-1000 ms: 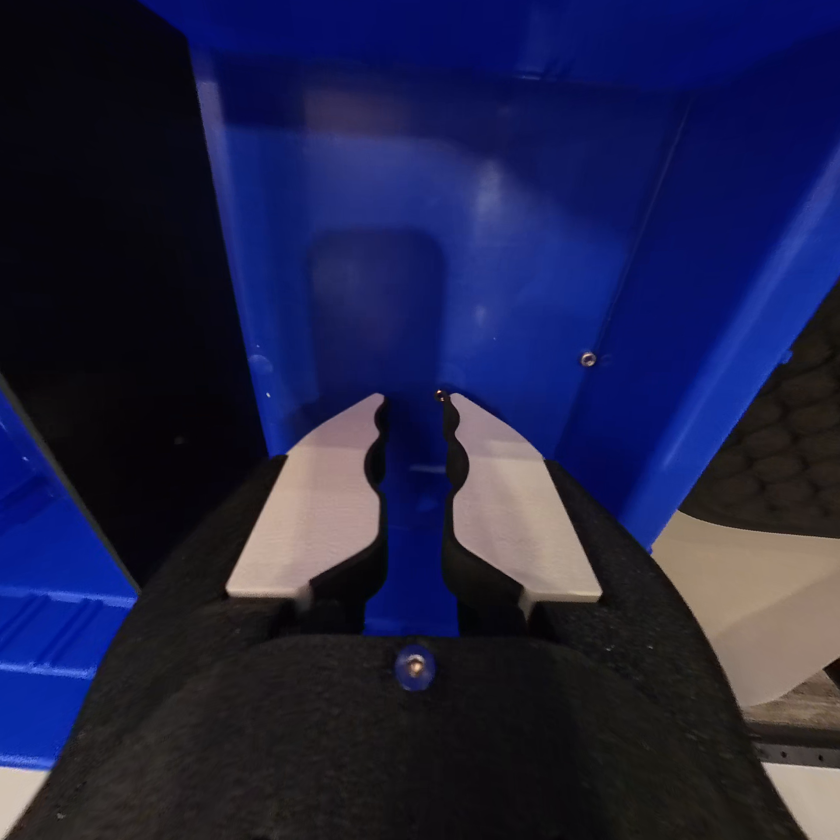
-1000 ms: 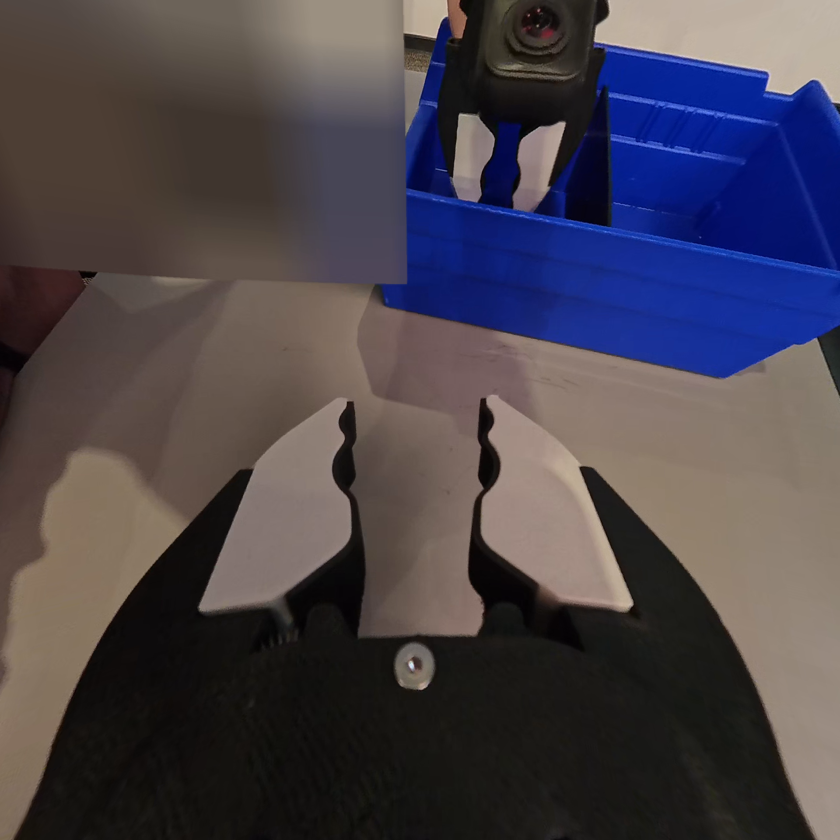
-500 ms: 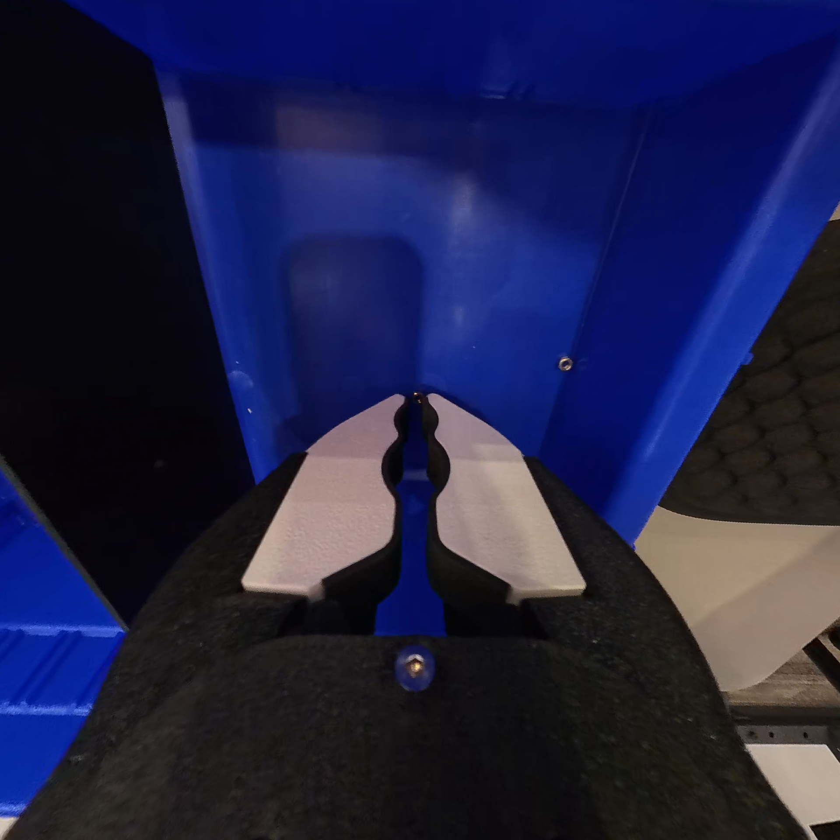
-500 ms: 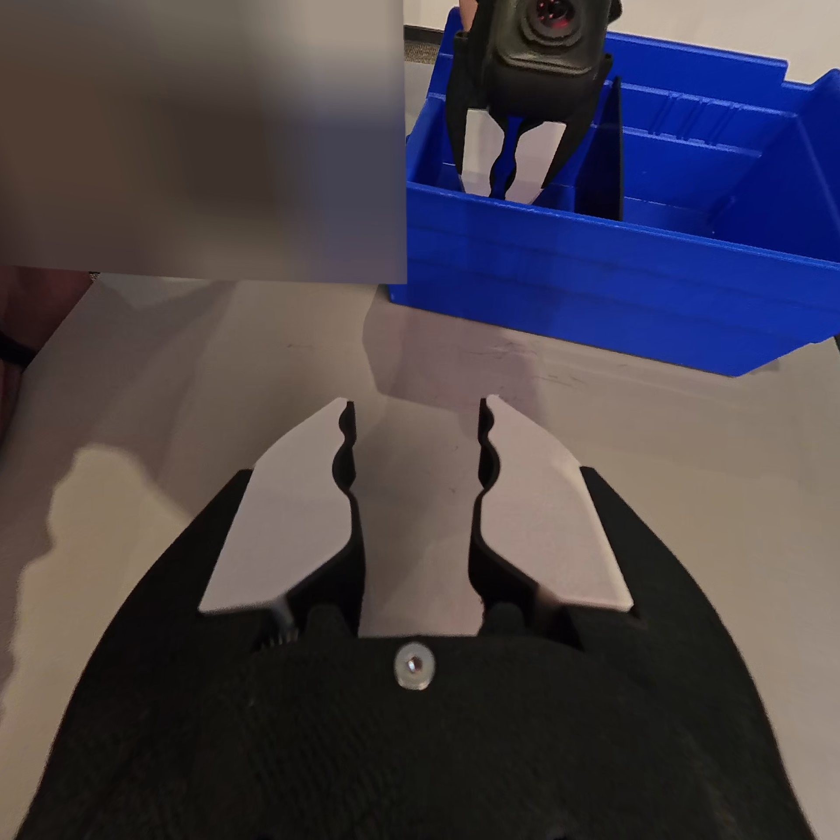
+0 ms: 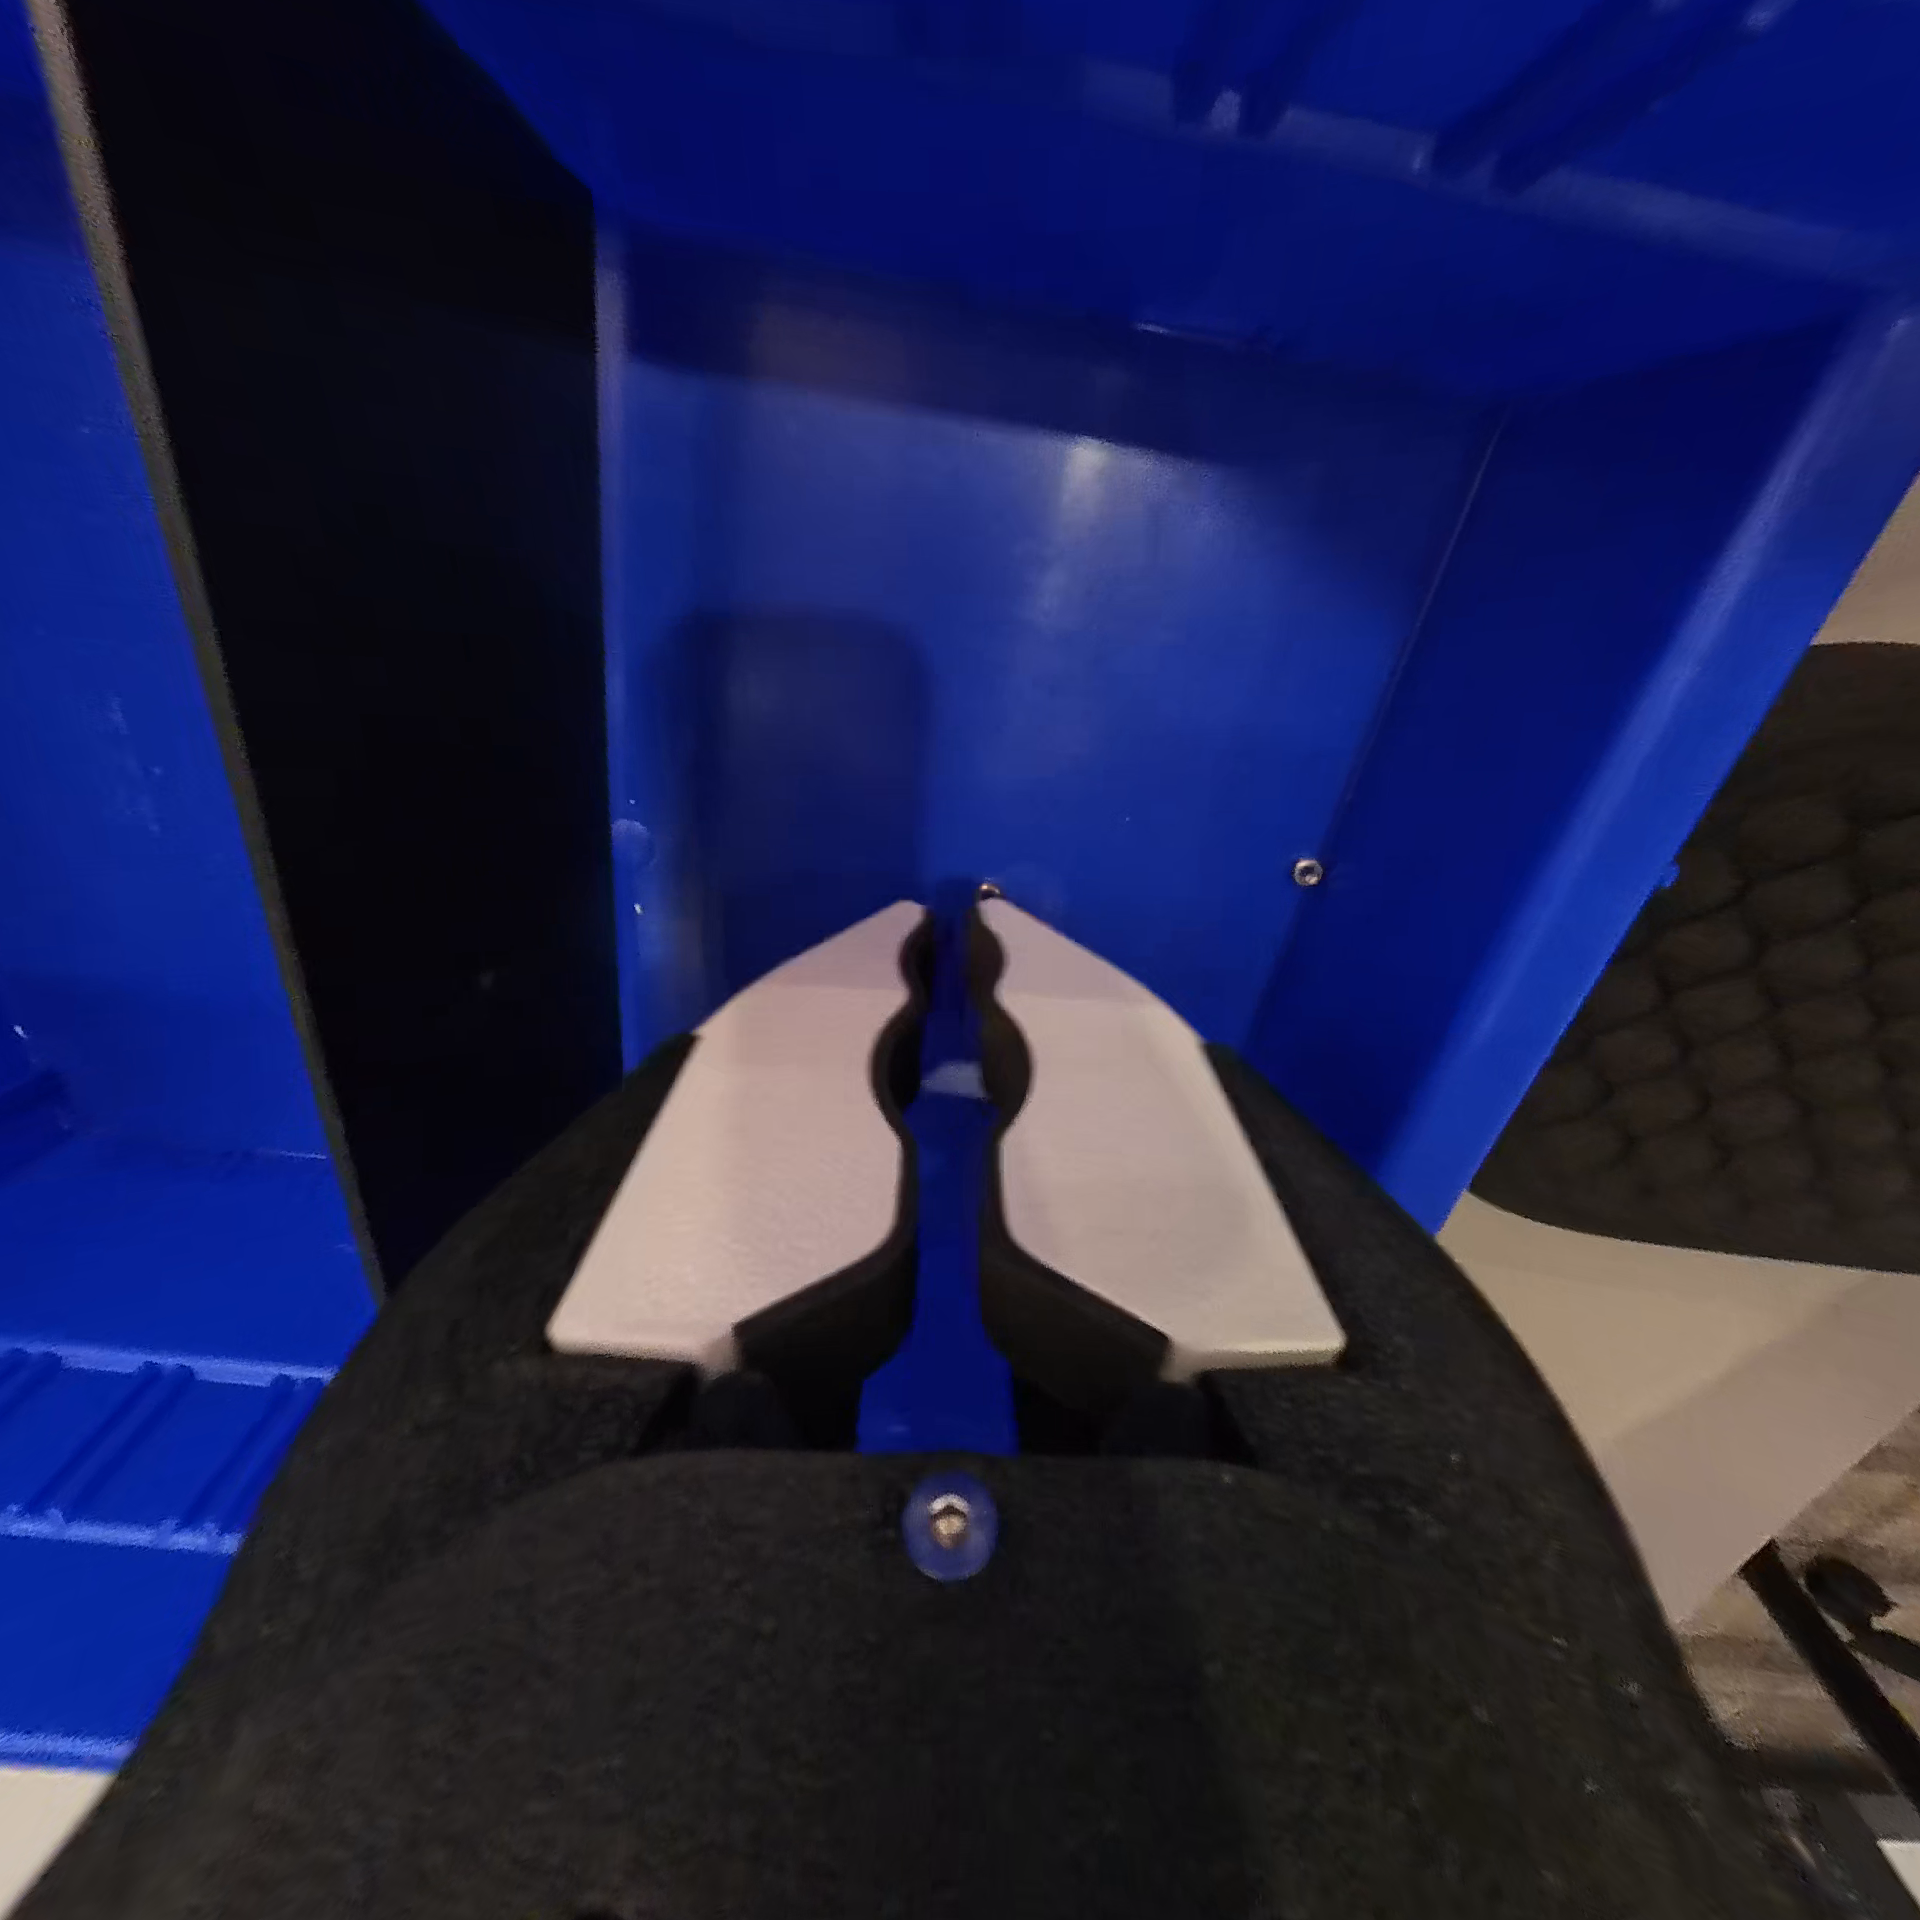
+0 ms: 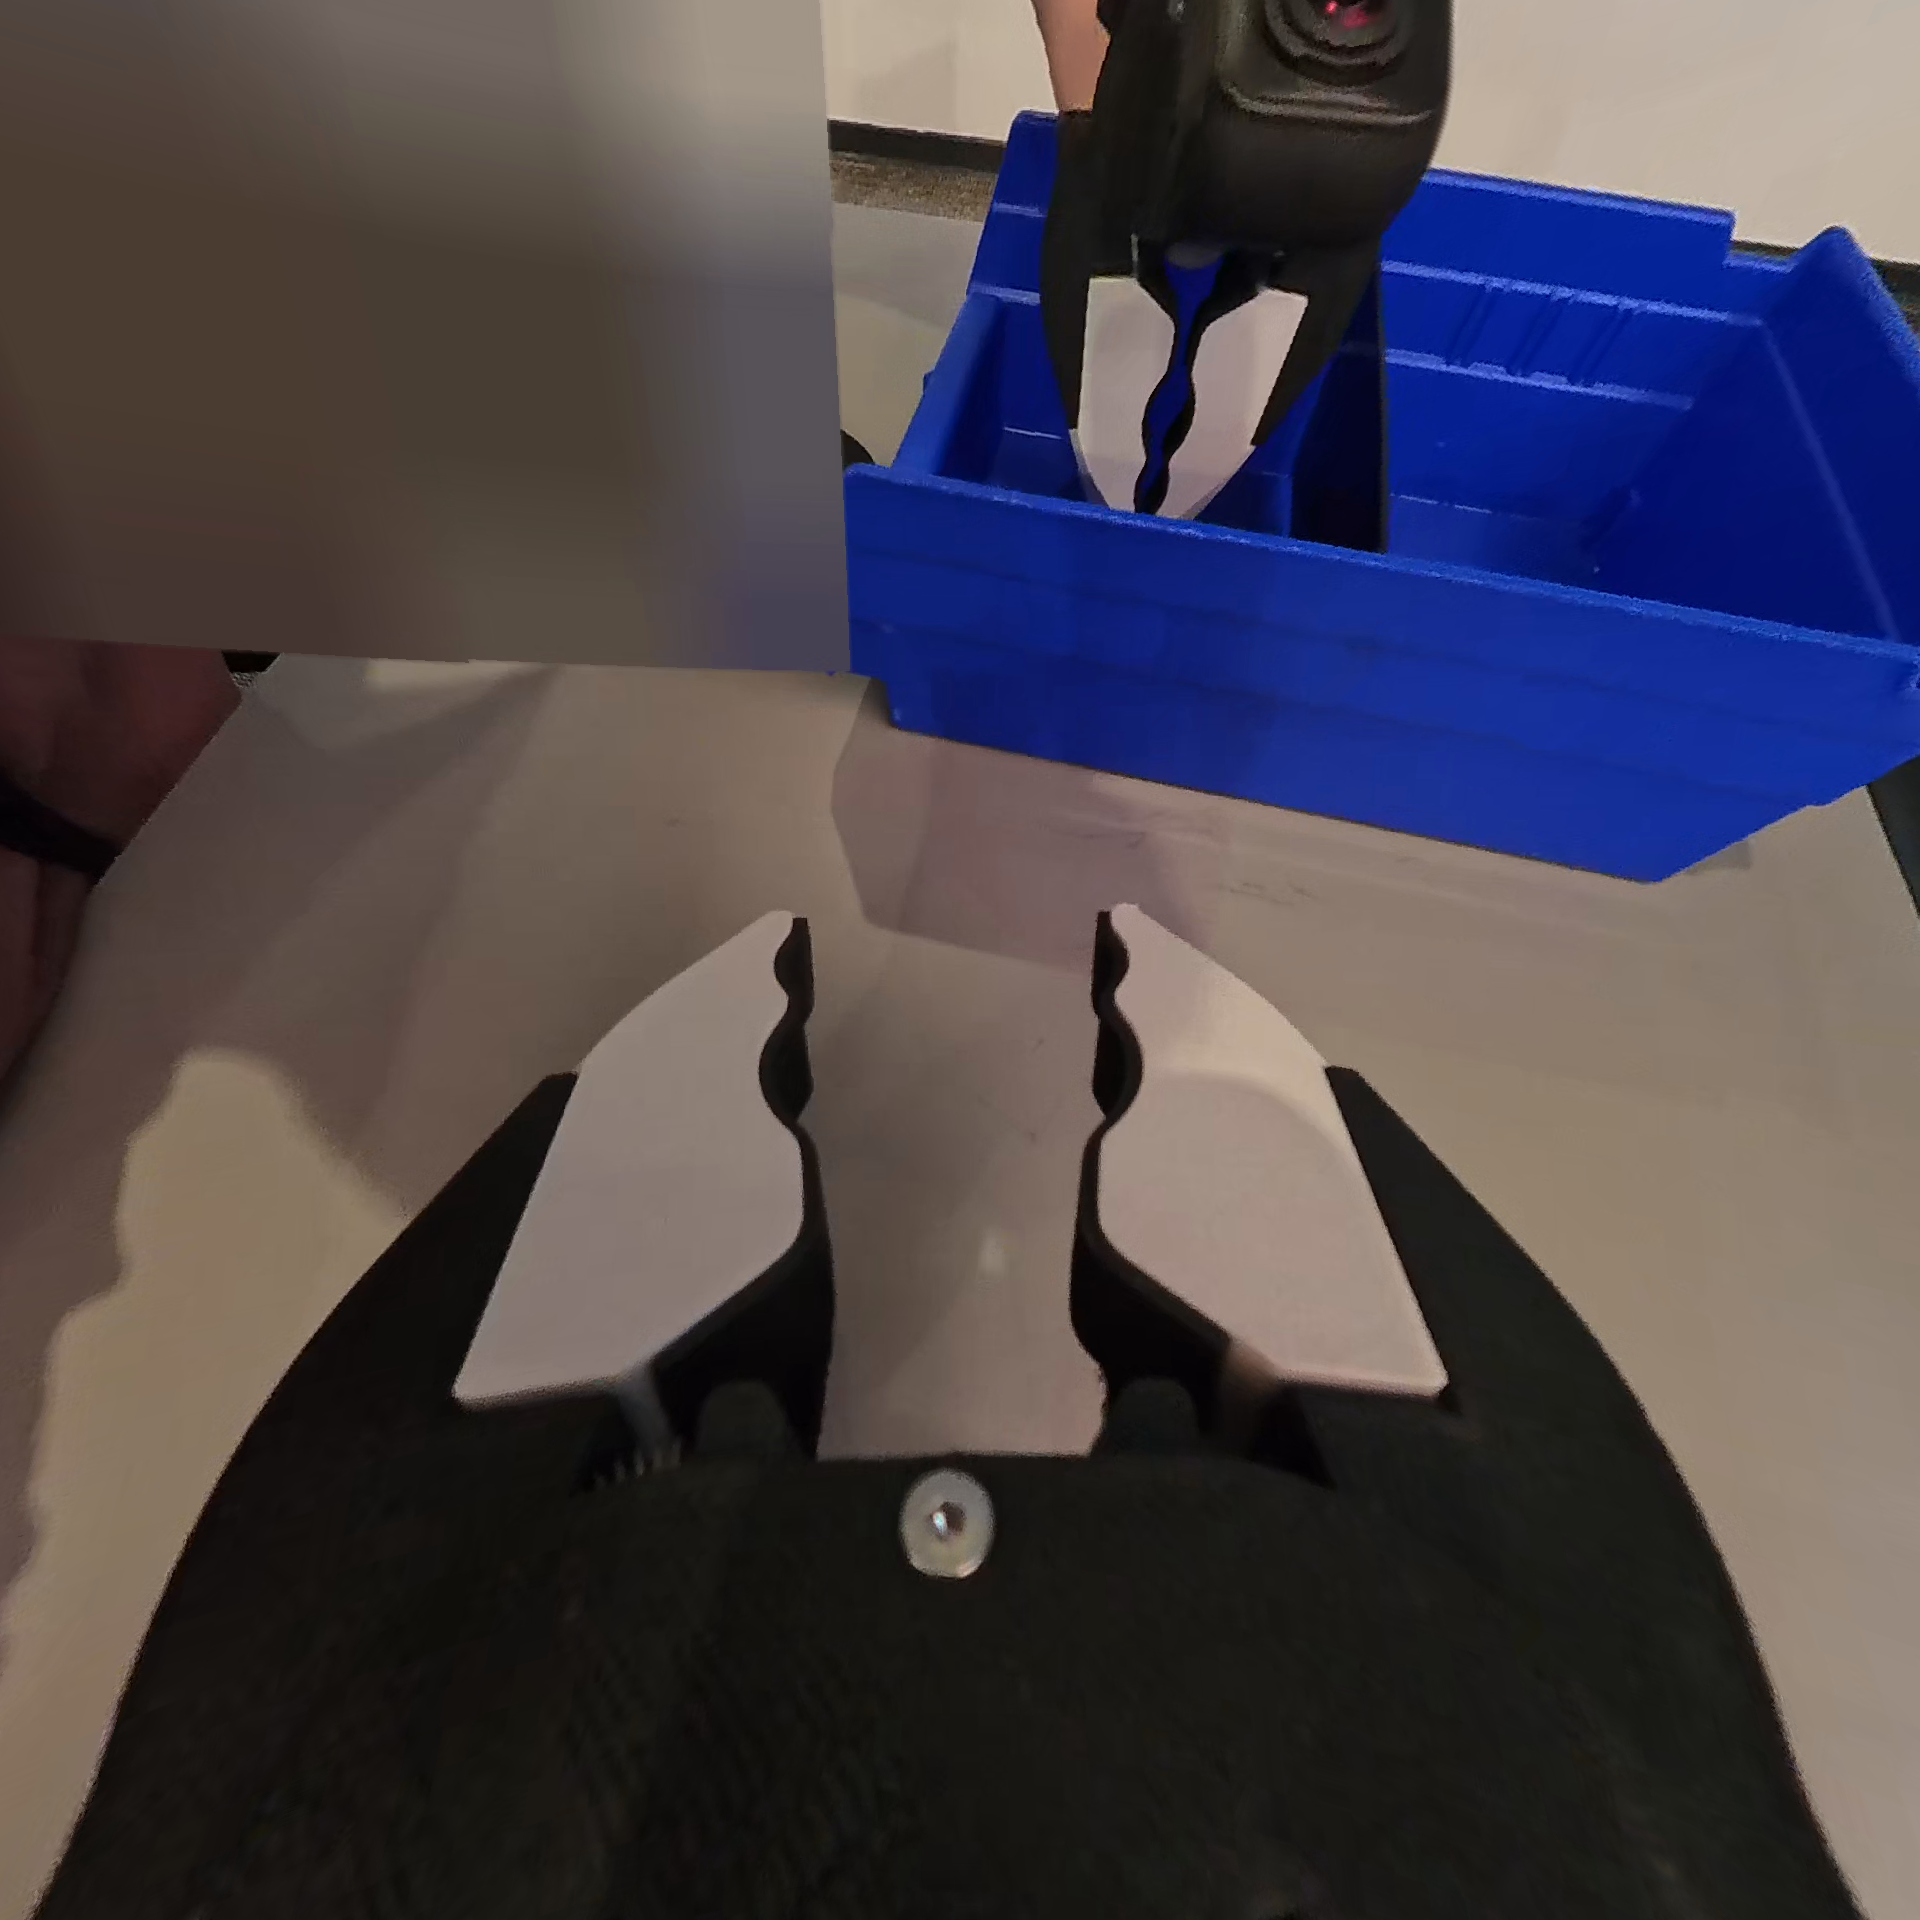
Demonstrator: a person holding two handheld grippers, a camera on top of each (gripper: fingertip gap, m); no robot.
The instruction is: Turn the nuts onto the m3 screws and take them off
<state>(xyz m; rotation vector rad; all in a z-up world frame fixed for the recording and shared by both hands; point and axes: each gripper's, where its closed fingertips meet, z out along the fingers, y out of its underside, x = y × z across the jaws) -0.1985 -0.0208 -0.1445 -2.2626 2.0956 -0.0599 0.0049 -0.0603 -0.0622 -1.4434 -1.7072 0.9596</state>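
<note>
Blue bin [image 6: 1351, 675] walls and black divider [image 5: 353, 623] hem the left gripper [image 5: 954, 914] closely; bare table [image 6: 1558, 1039] lies free around the right gripper [image 6: 948, 935]

Left tongs [image 5: 954, 902] nearly closed inside the blue bin [image 5: 1143, 644]; small metal piece [image 5: 988, 889] at the tips.

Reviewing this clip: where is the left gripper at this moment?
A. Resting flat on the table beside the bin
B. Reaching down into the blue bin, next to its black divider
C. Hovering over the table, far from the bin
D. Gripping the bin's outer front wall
B: the right wrist view shows the left gripper dipping inside the blue bin, beside the black divider.
</note>
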